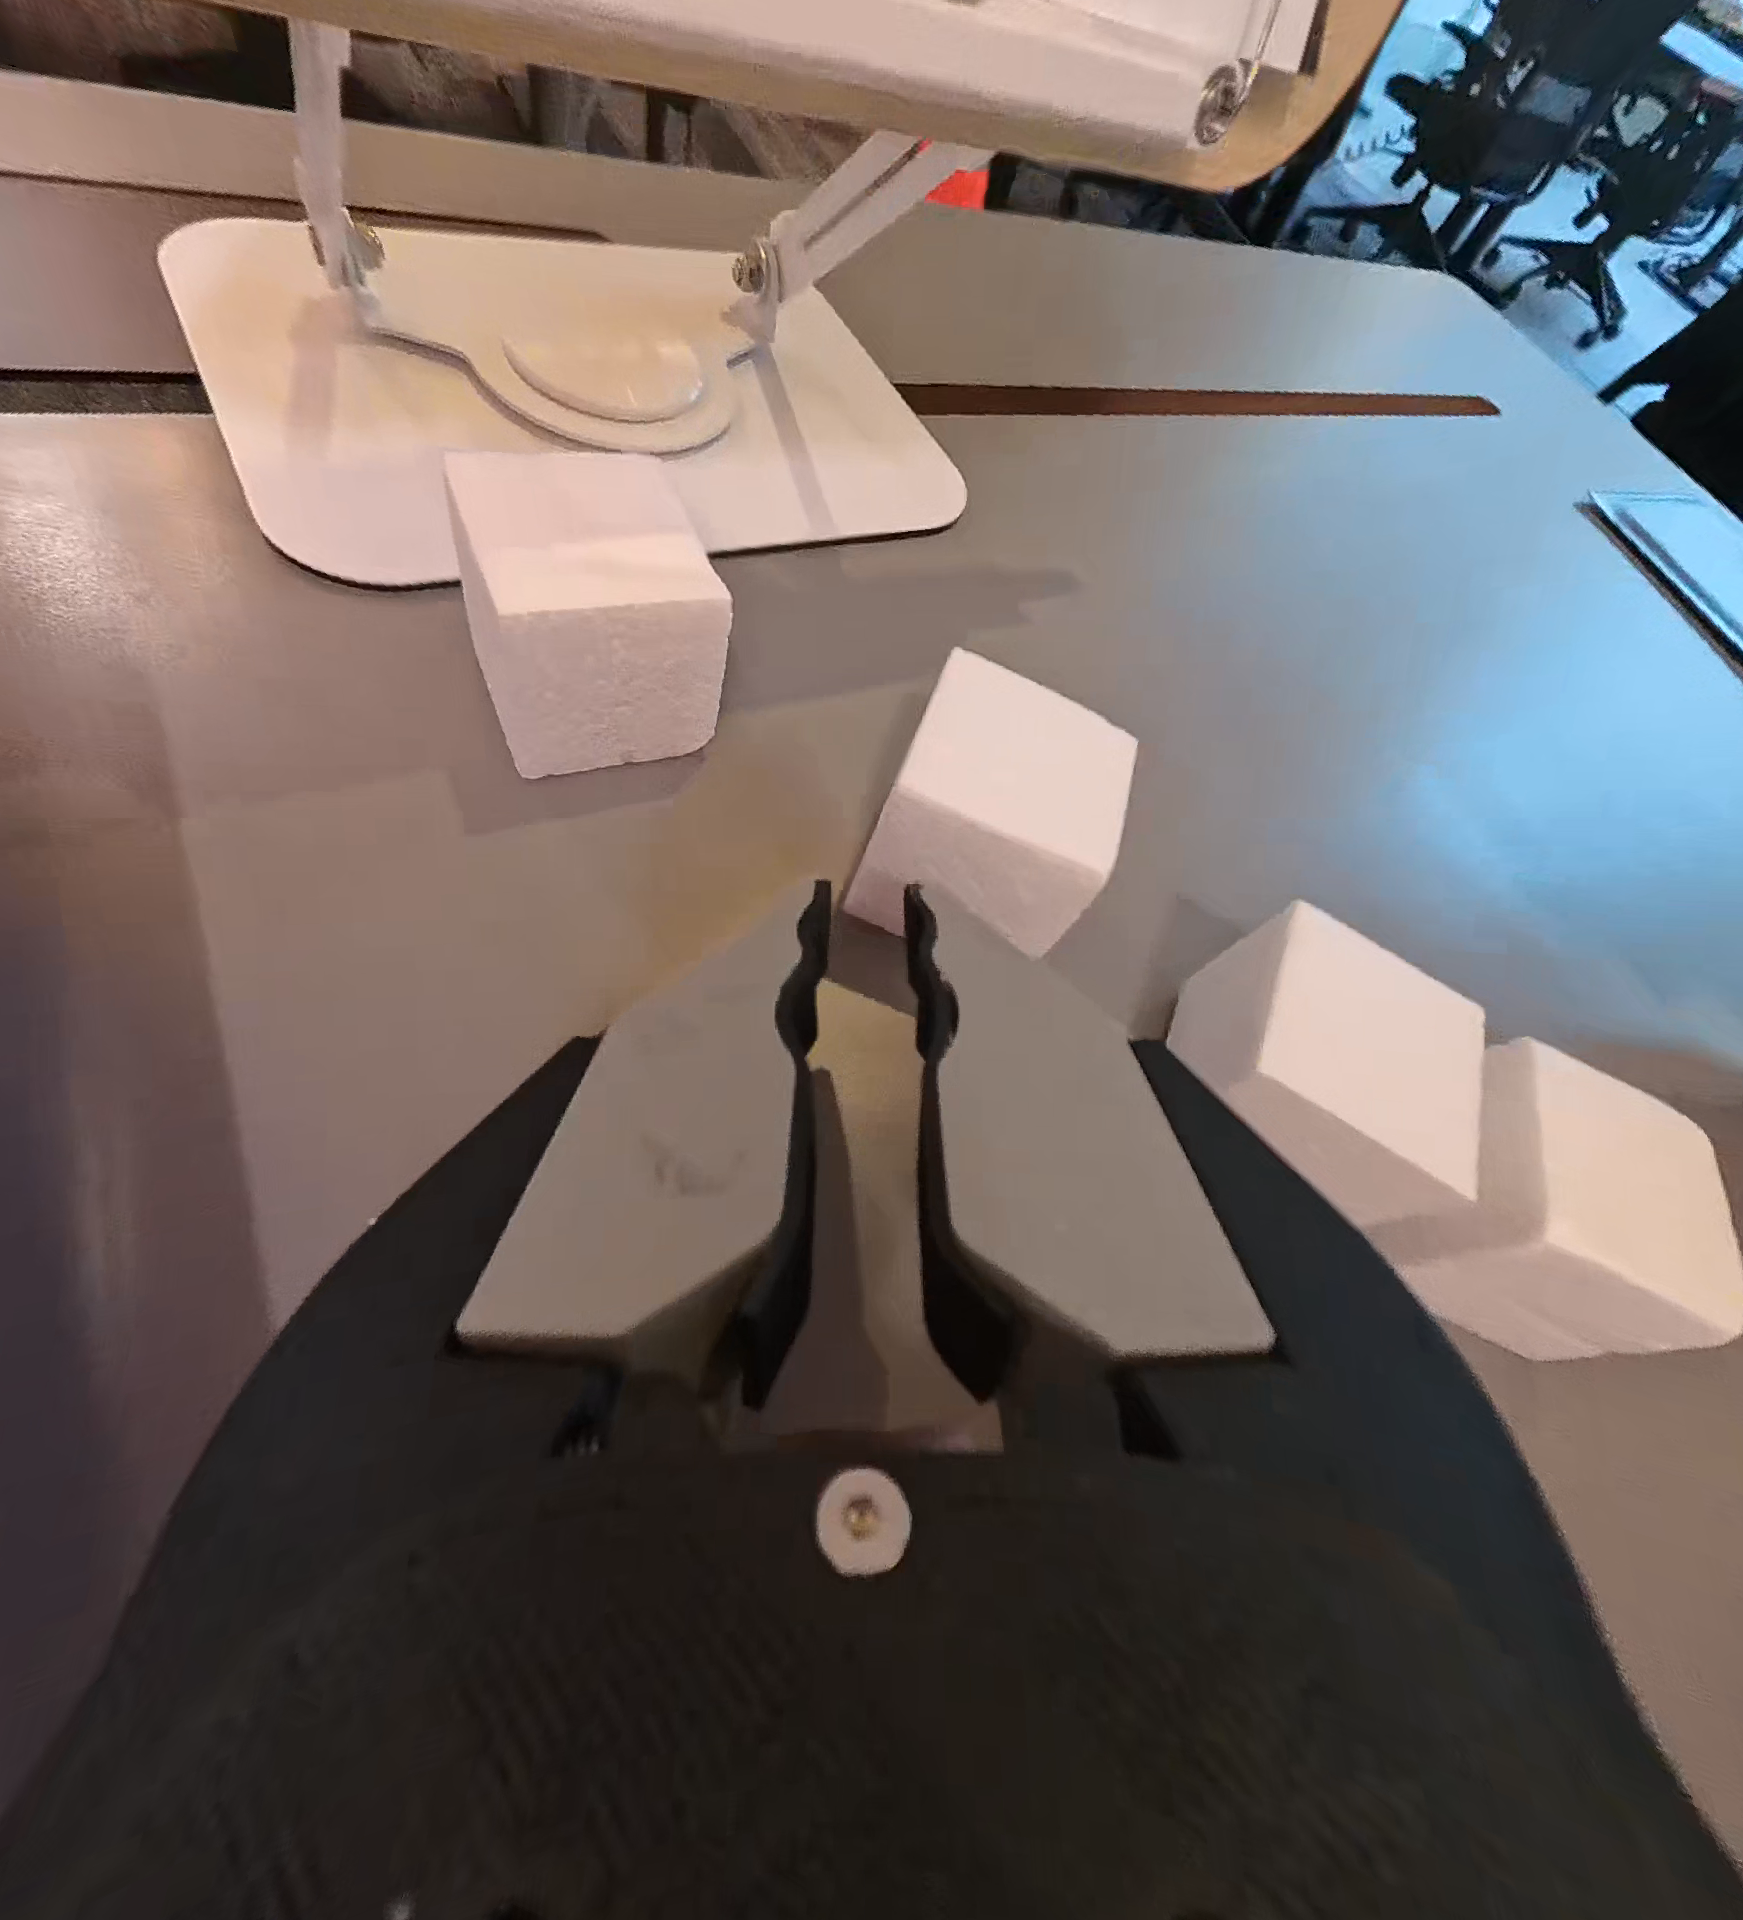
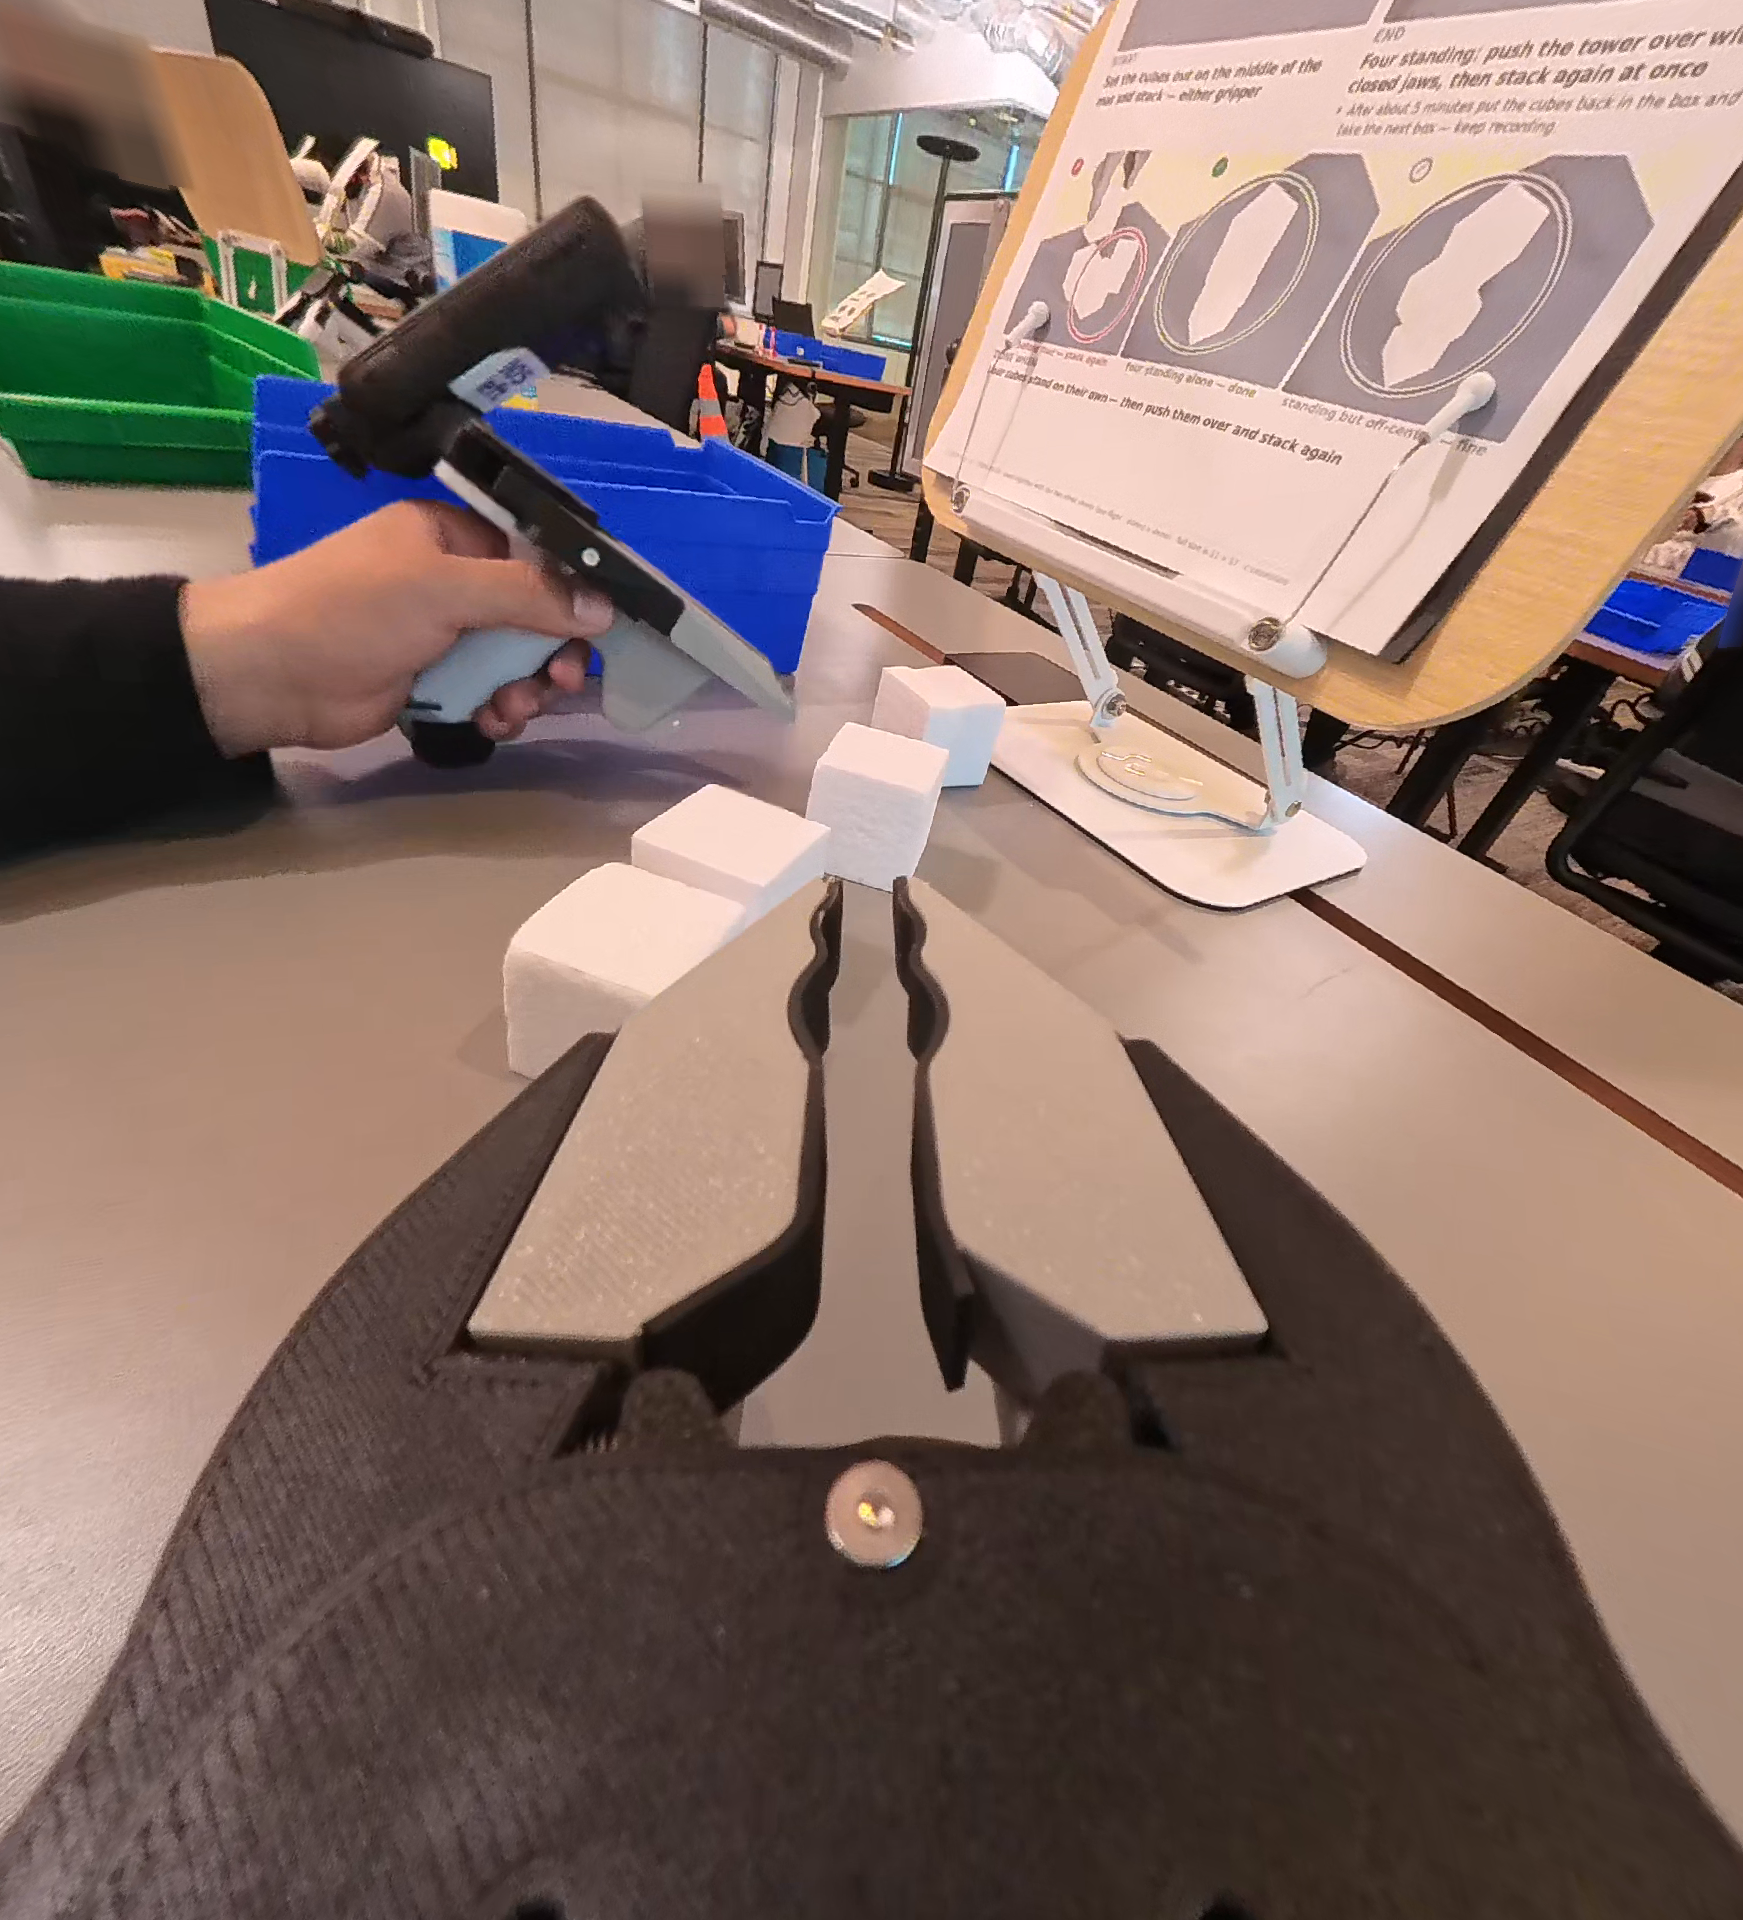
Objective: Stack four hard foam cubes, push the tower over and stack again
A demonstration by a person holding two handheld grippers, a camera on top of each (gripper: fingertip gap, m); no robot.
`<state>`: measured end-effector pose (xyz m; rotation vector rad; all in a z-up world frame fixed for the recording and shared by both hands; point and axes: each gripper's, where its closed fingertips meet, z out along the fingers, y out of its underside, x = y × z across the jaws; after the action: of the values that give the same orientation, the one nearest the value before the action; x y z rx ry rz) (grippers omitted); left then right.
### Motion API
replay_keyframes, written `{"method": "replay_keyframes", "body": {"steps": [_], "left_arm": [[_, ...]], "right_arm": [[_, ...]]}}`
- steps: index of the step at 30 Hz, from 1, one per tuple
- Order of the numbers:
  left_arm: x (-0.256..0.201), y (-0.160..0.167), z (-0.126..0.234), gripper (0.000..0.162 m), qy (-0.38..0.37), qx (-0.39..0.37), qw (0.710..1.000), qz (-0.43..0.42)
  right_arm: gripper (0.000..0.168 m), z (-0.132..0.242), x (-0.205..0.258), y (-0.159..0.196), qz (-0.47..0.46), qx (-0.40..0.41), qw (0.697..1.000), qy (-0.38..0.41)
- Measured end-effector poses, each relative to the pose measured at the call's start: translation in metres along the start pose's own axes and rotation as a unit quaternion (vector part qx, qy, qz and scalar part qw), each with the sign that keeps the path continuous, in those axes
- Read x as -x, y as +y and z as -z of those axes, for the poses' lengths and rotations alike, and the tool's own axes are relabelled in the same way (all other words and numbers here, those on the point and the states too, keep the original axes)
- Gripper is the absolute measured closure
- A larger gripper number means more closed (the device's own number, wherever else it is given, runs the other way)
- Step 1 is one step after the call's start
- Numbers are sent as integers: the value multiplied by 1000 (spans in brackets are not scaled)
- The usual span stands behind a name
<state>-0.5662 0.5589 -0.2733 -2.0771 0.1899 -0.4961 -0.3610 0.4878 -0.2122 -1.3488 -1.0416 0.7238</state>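
Four white foam cubes lie scattered on the grey table [image 1: 1366,644], none stacked. In the left wrist view one cube [image 1: 586,613] sits at the edge of the stand's base, one [image 1: 992,800] is tipped on an edge just beyond my fingertips, and two [image 1: 1334,1049] [image 1: 1615,1216] lie touching at the right. My left gripper [image 1: 867,904] is slightly open and holds nothing. In the right wrist view the same cubes form a row [image 2: 934,717] [image 2: 872,805] [image 2: 732,836] [image 2: 607,956]. My right gripper [image 2: 864,894] is closed to a thin slit, with nothing in it, just short of the tipped cube. The left gripper [image 2: 732,665] hovers above the row.
A white stand base [image 2: 1210,831] with a tilted instruction board [image 2: 1366,312] stands at the back right. Blue bins [image 2: 701,520] and green bins [image 2: 119,364] stand at the back left. A dark slot [image 1: 1210,400] runs across the table. The left gripper's tips are roughly 25 centimetres from the right gripper's. From the left gripper's tips to the row [image 2: 872,805] is close to 6 centimetres.
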Motion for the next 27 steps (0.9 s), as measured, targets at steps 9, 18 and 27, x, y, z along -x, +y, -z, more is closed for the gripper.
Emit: {"method": "replay_keyframes", "body": {"steps": [9,18,27], "left_arm": [[-33,23,7,162,35,30,997,-58],[-66,34,21,162,88,64,986,-127],[-112,43,2,162,153,64,974,-152]], "right_arm": [[162,1,6,8,15,19,1000,3],[162,0,7,11,11,25,1000,-3],[163,-3,11,12,14,27,1000,-3]]}}
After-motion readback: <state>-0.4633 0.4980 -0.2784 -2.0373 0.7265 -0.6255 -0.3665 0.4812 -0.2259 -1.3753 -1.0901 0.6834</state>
